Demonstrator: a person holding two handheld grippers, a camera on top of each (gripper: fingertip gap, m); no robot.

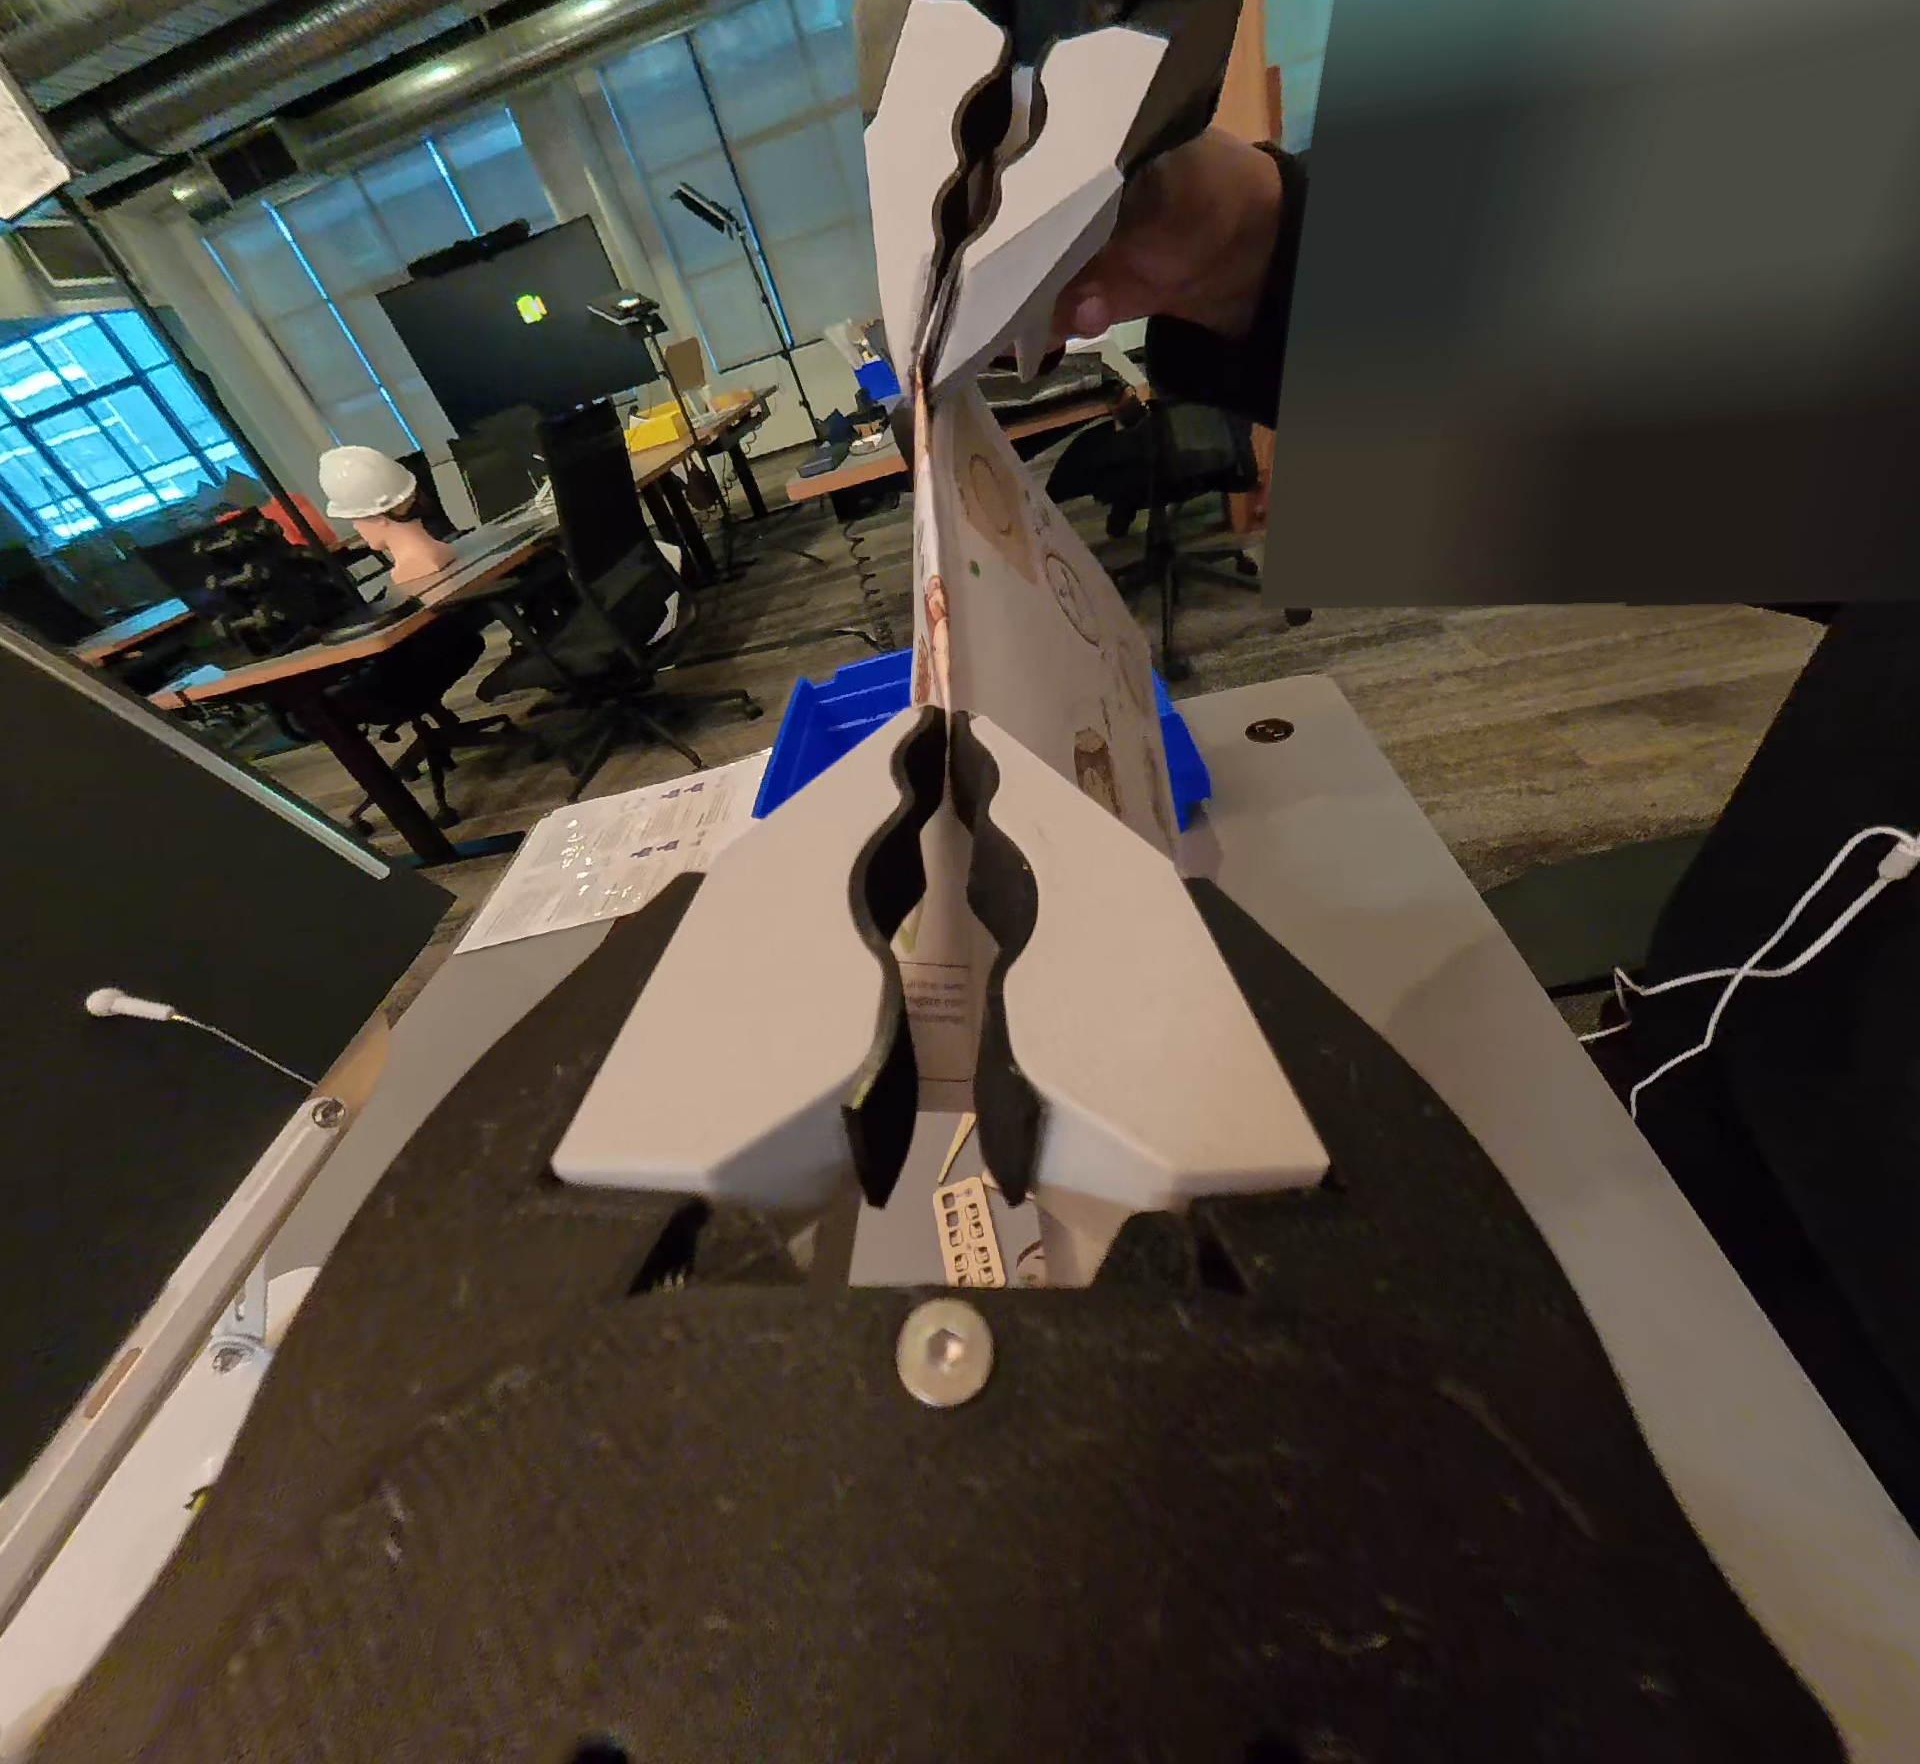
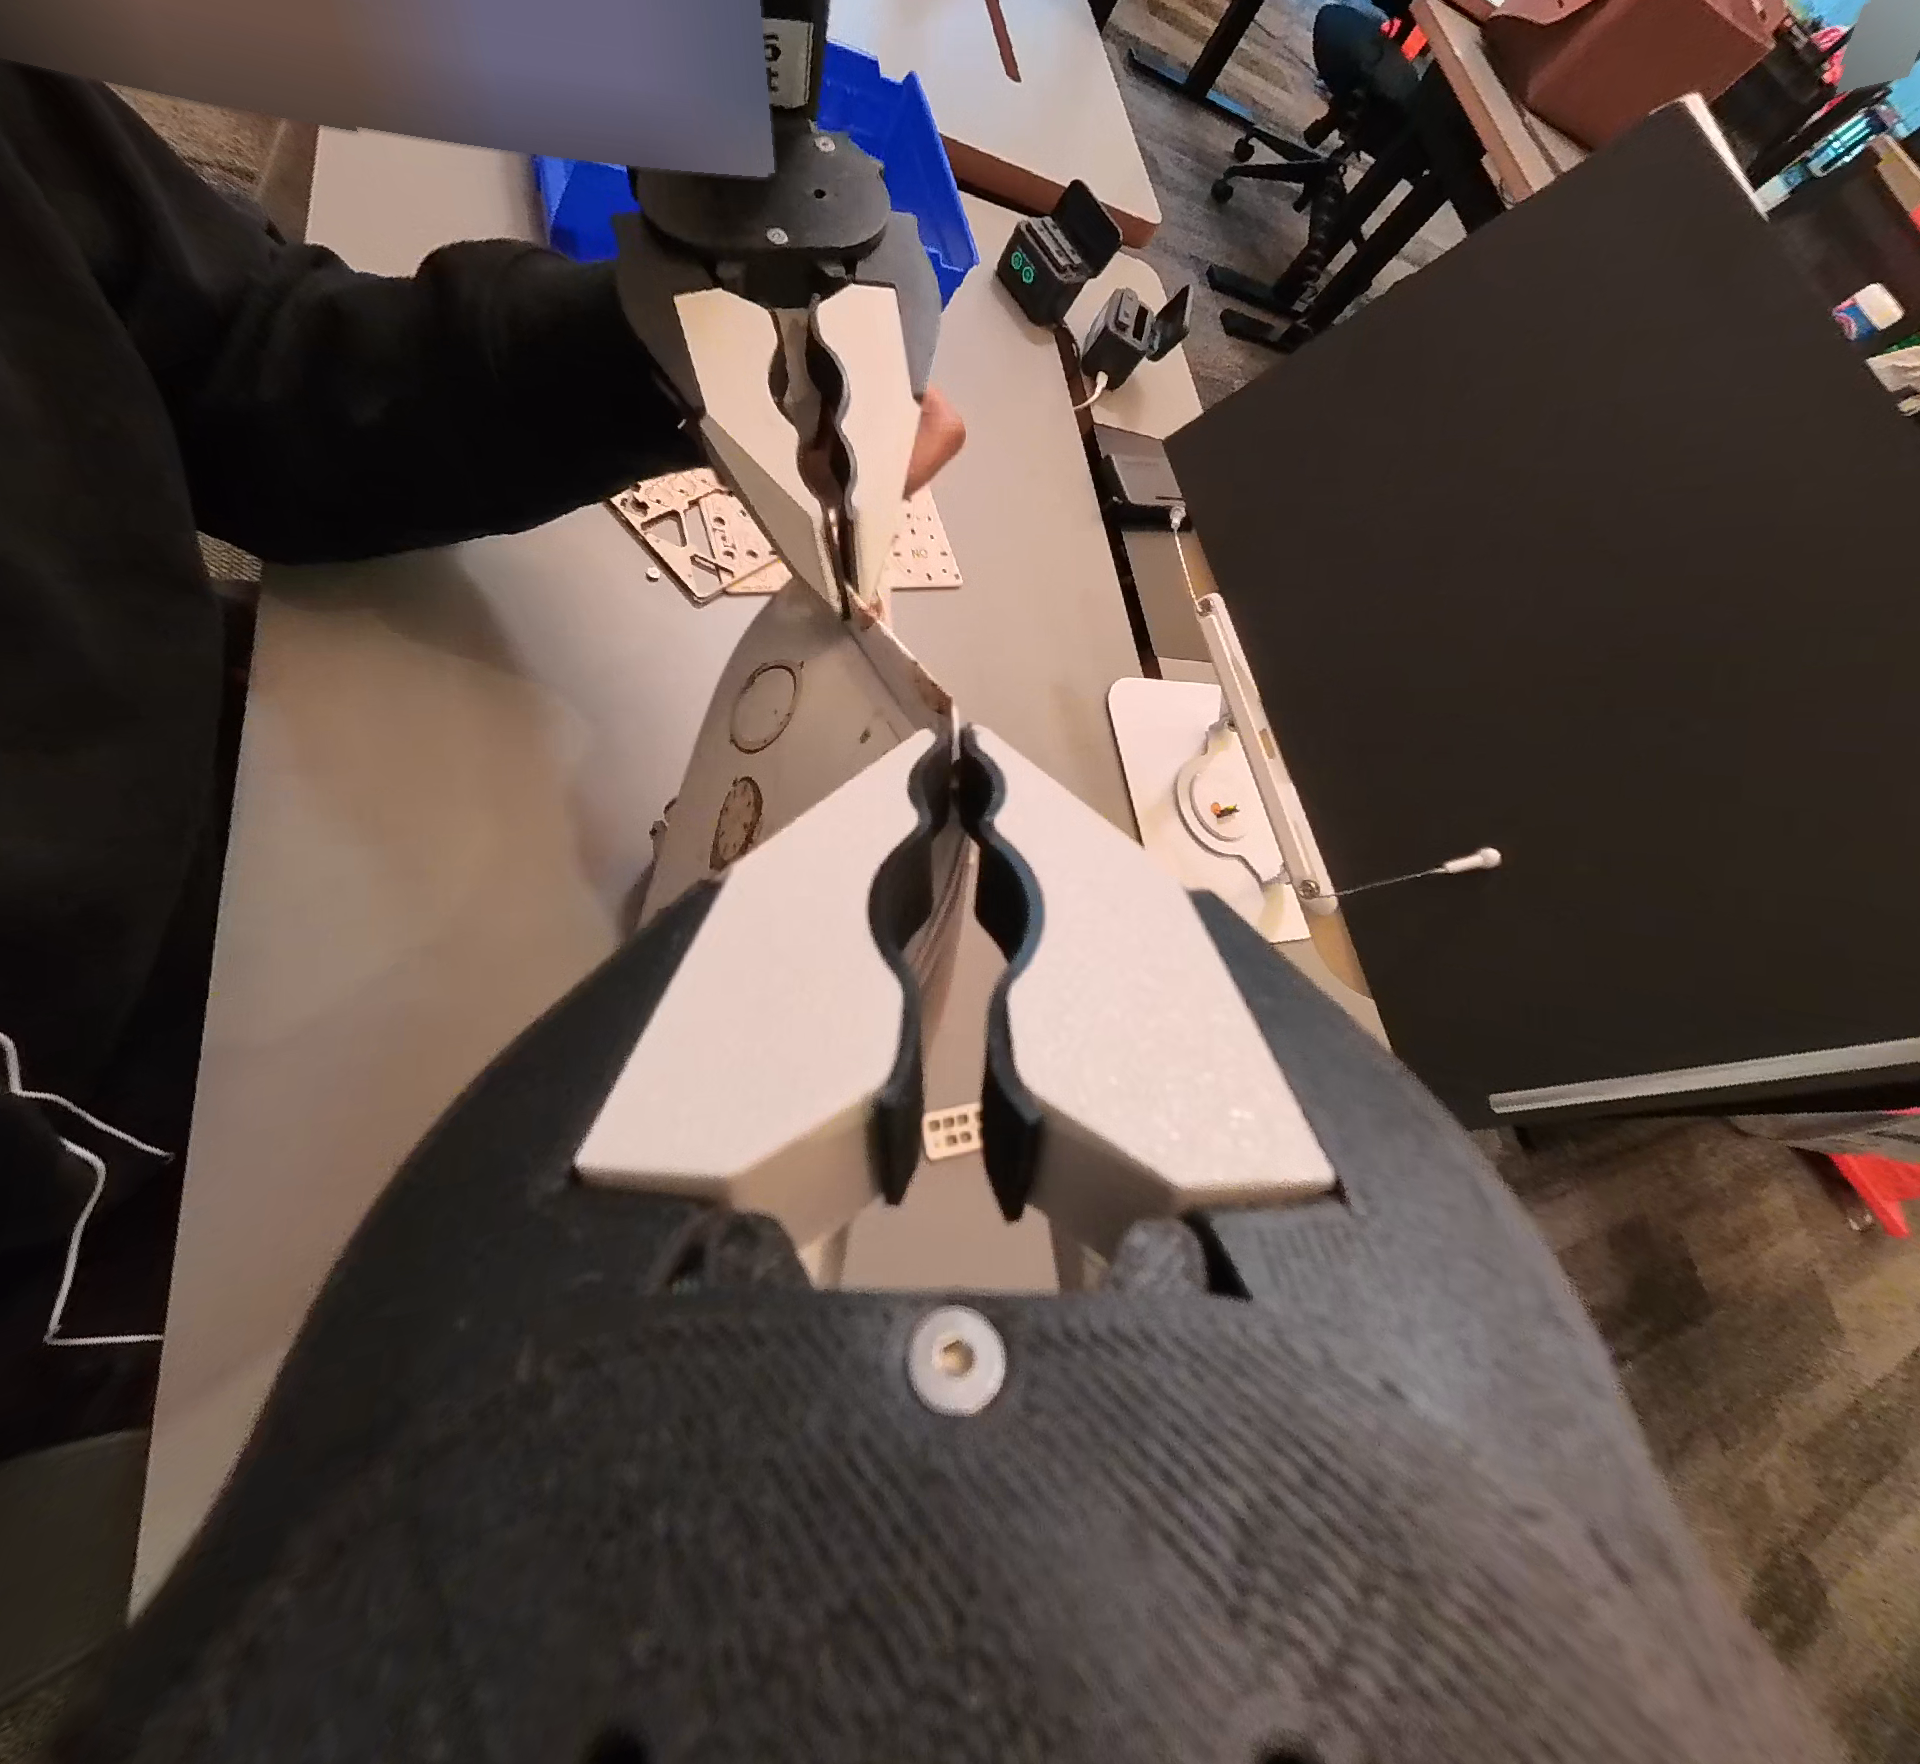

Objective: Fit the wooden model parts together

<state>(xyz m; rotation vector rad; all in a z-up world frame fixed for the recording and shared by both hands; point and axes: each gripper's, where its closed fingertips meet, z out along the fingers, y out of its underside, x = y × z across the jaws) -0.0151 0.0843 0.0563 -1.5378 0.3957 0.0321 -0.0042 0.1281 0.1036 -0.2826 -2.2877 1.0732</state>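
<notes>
Printed paper sheet (image 1: 1049,602) — round and figure drawings — bowed, upright in midair above grey table (image 1: 1382,779).

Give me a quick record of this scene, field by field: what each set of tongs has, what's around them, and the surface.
left tongs: shut on one edge of a printed sheet
right tongs: shut on the opposite edge of the same sheet
sheet: white, with round brown drawings, held up off the table between both tongs, bent
table: light grey
behind sheet: blue bin
on table: paper leaflet, flat cut-out wooden boards
background: office desks, chairs, dark screen
</notes>
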